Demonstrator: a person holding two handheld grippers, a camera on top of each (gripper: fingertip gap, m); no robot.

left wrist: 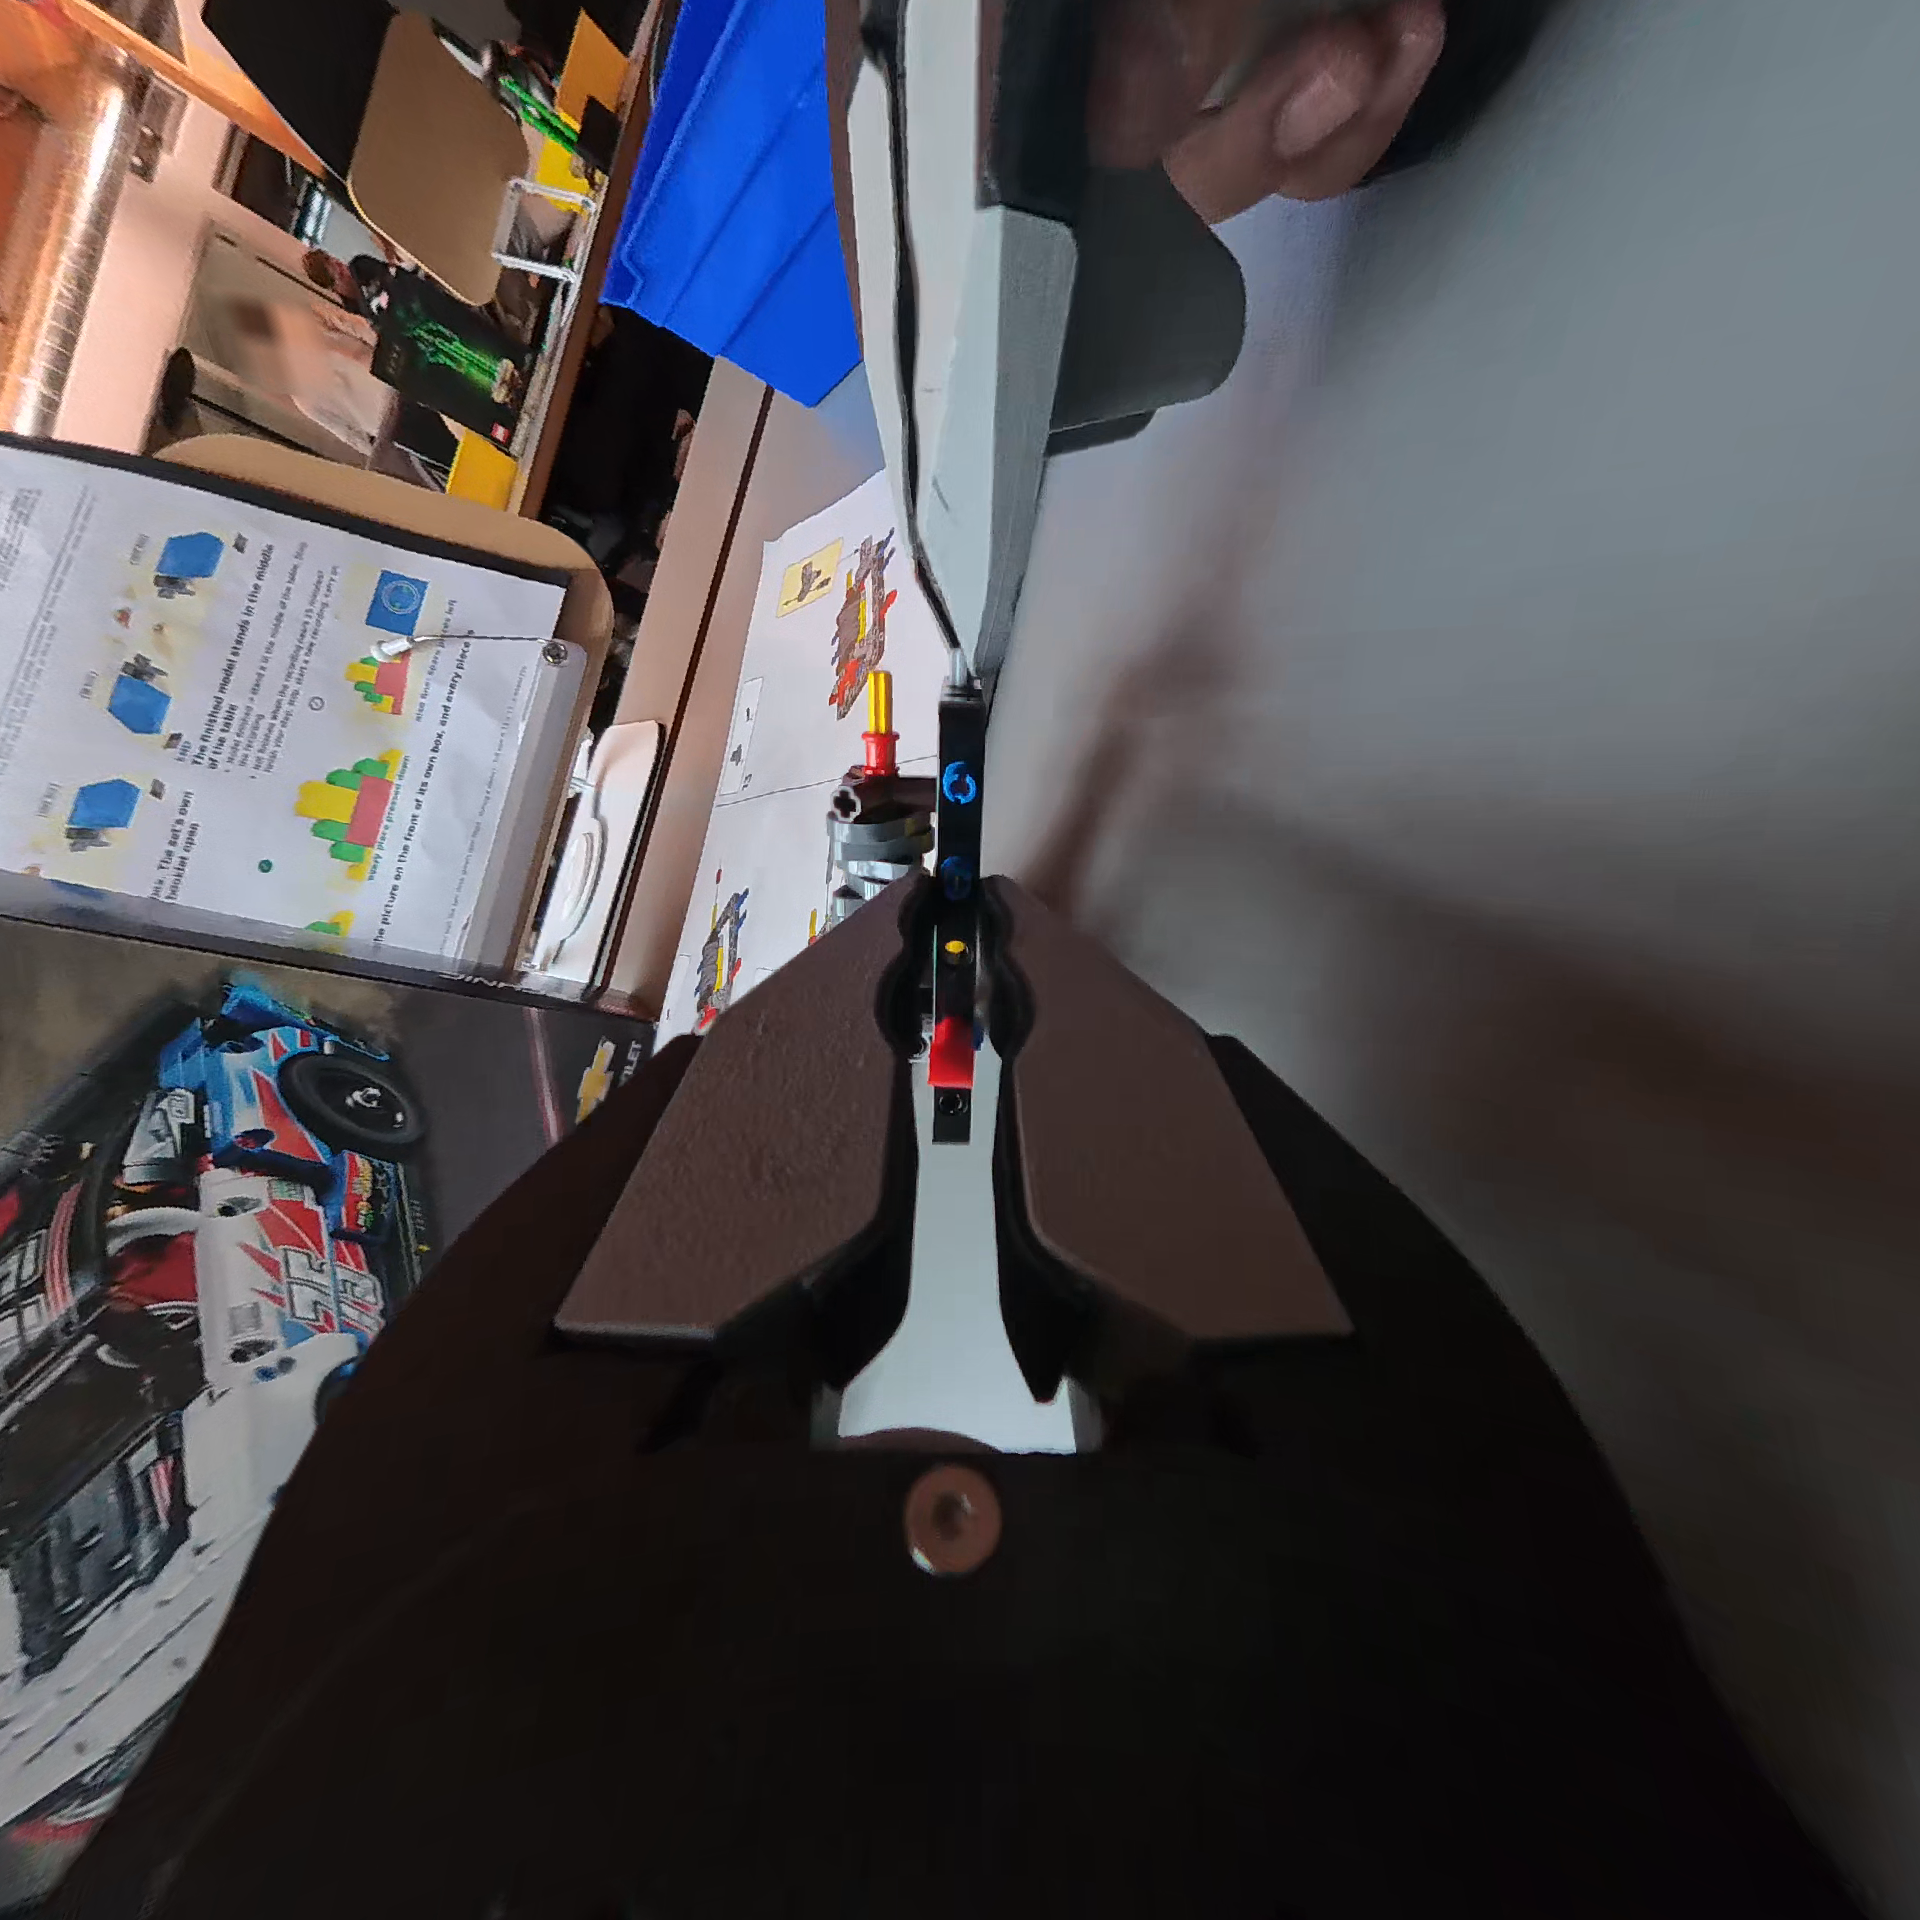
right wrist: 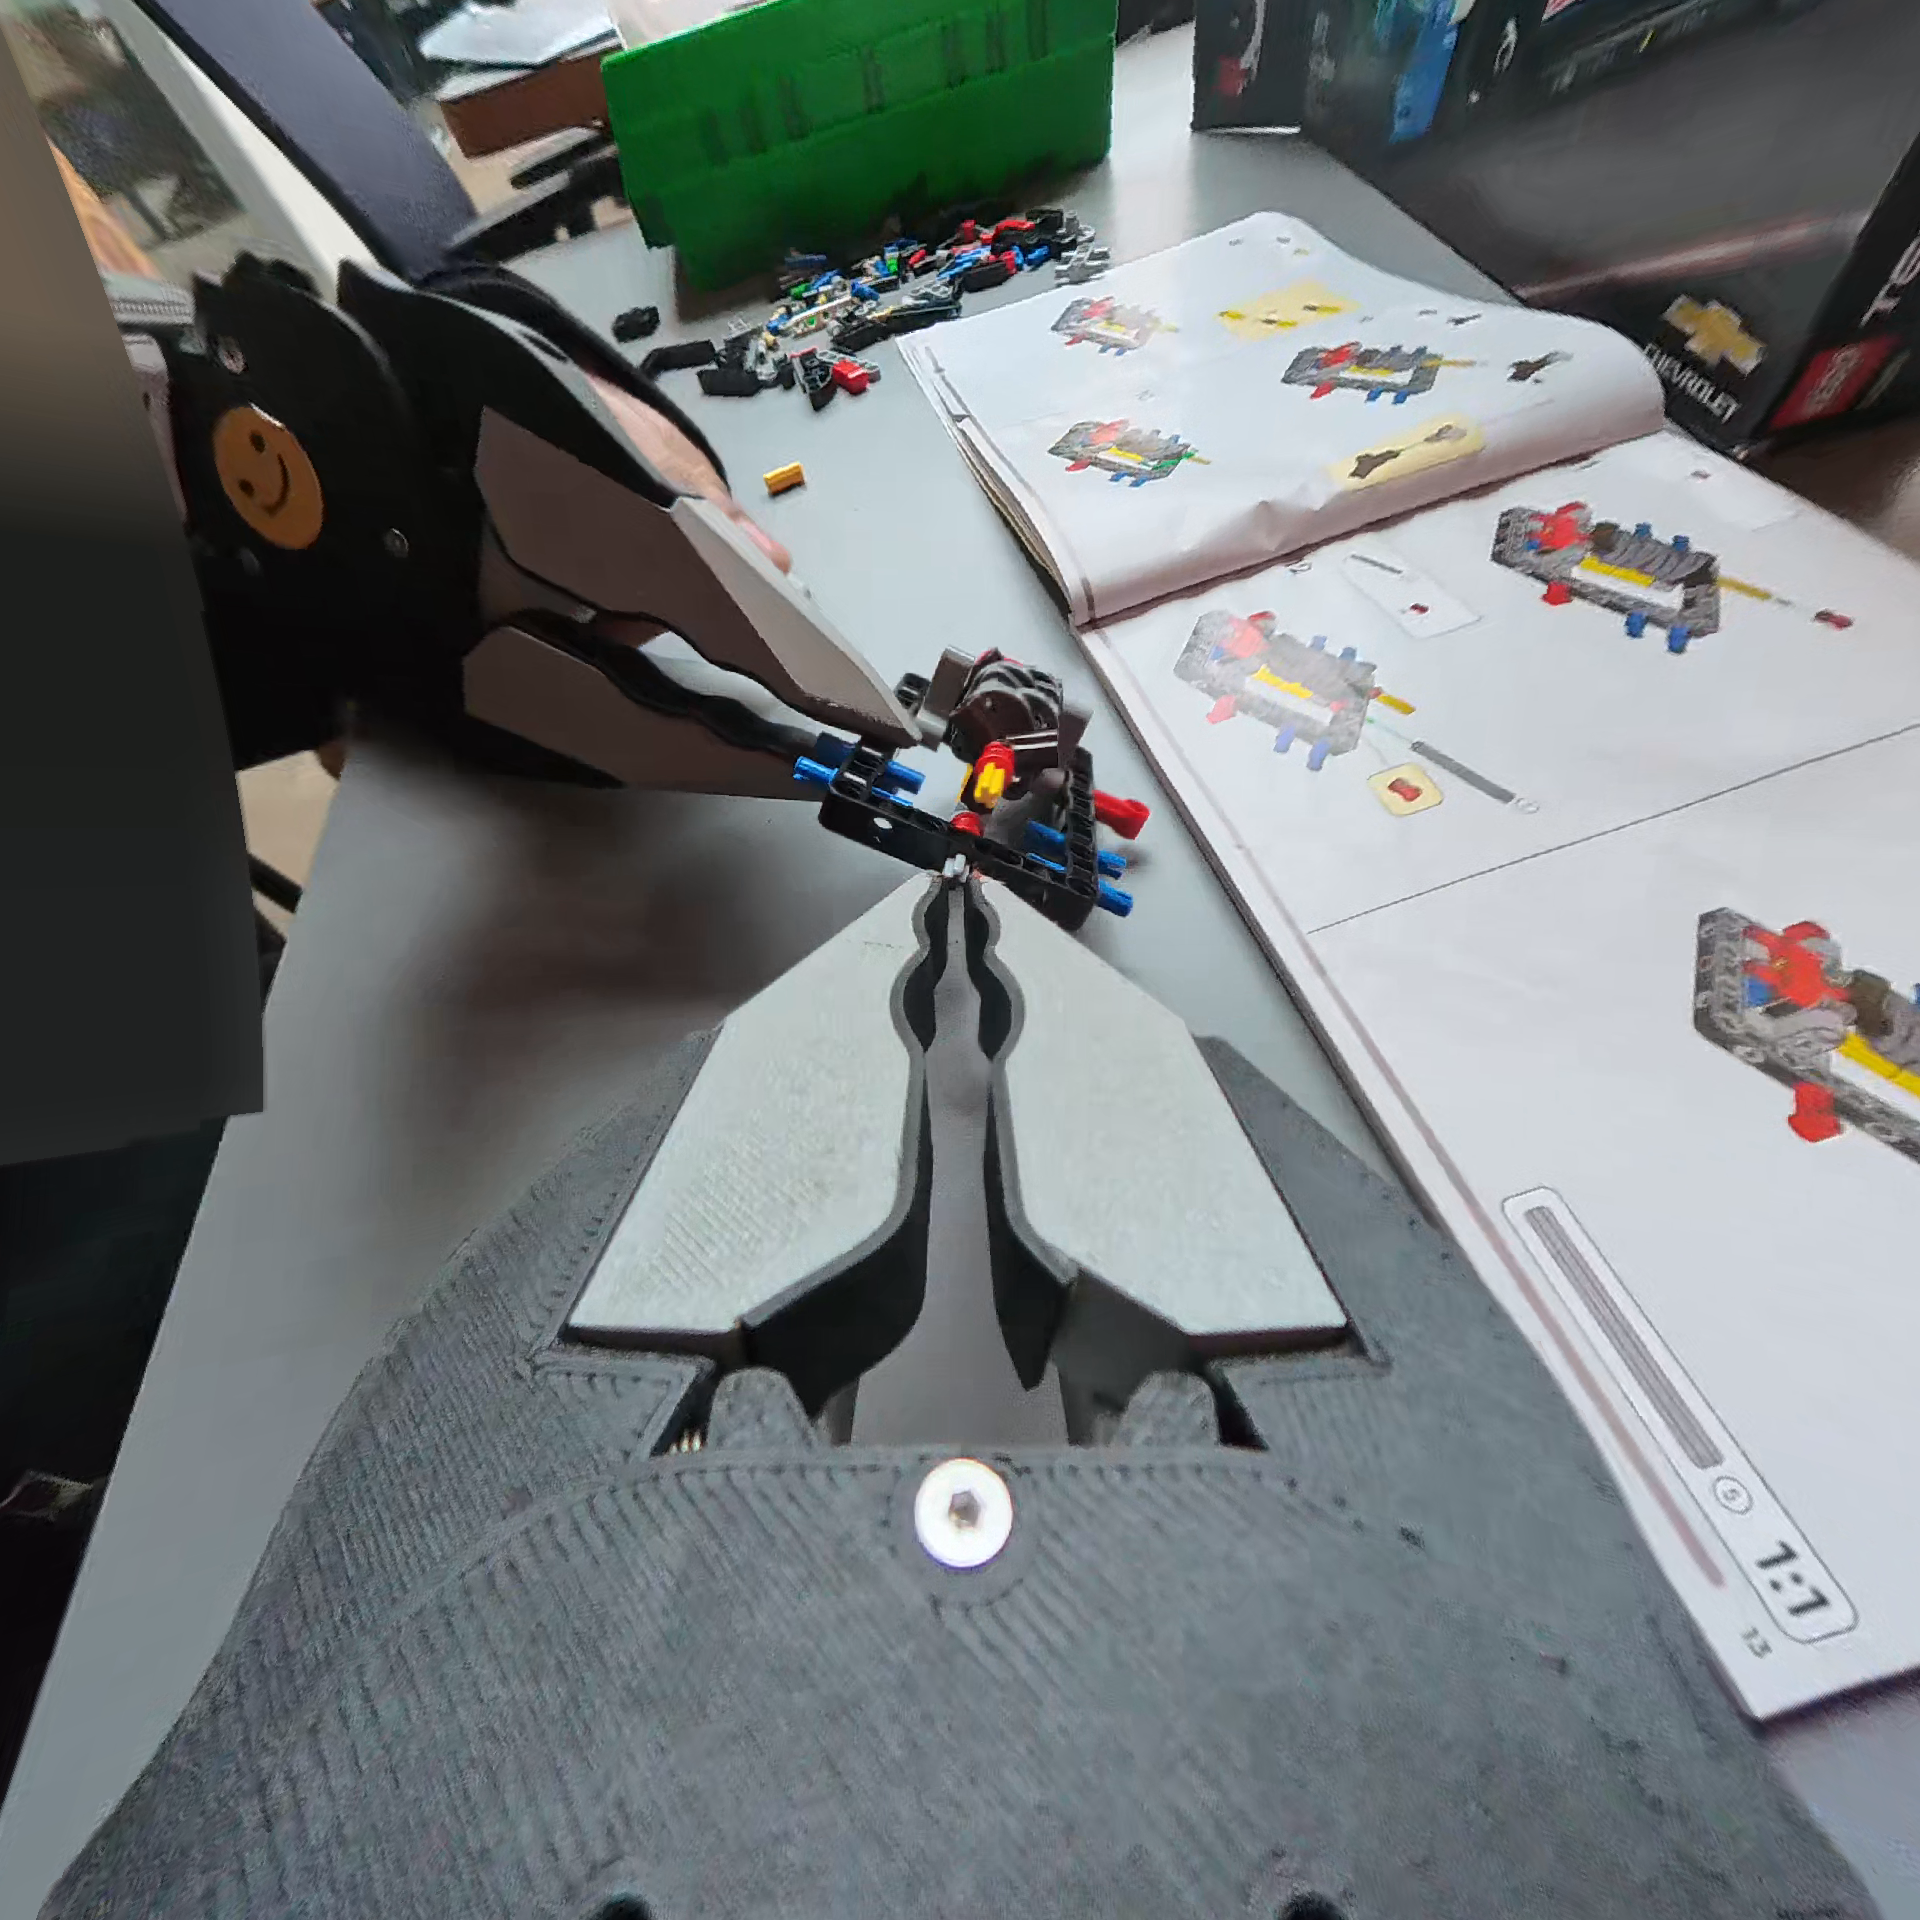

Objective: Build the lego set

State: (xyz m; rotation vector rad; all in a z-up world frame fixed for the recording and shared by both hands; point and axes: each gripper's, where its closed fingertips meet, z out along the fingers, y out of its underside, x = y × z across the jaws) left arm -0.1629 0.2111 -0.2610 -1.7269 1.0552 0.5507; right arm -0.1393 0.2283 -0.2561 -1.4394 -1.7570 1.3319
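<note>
1. Two hand-held grippers met over the grey table [right wrist: 582,935], one from each side.
2. The left hand-held gripper [left wrist: 956,940] was tipped on its side, so its own view looked rolled over. Its two fingers were clamped on the black frame [left wrist: 957,831] of the small lego model [right wrist: 987,790].
3. In the right wrist view, that left hand-held gripper [right wrist: 894,727] came in from the left, pointing down and to the right. It held the model up just above the table.
4. The right hand-held gripper [right wrist: 956,883] pointed straight at the near edge of the frame. Its fingers were pressed together on a tiny white piece [right wrist: 957,864] that touched the frame.
5. The model had blue pins, red pins and a yellow rod [left wrist: 880,698] sticking out of it, with dark grey gears [left wrist: 871,836] on top.
6. An open instruction booklet [right wrist: 1455,582] lay just to the right of the model. A pile of loose pieces [right wrist: 883,301] lay farther back, in front of a green bin [right wrist: 862,114].
7. Part of a hand [left wrist: 1299,94] showed at the top of the left wrist view, but it was blurry and cut off.
8. The tiny white piece was too small to tell what kind it was.
9. A car box [left wrist: 208,1247] was cut off at the left edge.
</note>
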